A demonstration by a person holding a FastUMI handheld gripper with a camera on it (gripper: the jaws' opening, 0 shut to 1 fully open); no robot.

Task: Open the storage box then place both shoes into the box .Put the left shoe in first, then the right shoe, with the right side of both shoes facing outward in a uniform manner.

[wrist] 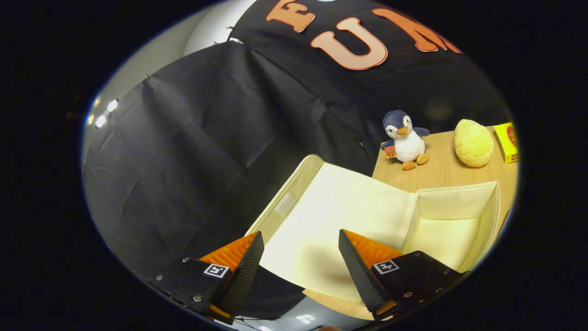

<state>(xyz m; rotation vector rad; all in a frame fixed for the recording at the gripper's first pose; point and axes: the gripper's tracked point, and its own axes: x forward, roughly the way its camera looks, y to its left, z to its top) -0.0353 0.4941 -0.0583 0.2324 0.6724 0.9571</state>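
One storage box (367, 216), cream and lying open, is counted at the near edge of the desk (441, 170). One plush penguin (405, 139) is counted at the desk's far edge, one yellow knitted item (473, 142) beside it, and one yellow carton (507, 141) toward the far corner. One hand-held gripper (301, 257) is counted, with two fingers spread apart over the box.

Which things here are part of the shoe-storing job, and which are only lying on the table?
Job: storage box, lid open, inside bare; gripper, fingers open over the lid.

Lying about: plush penguin, yellow knitted thing, yellow packet, all on the table beyond the box.
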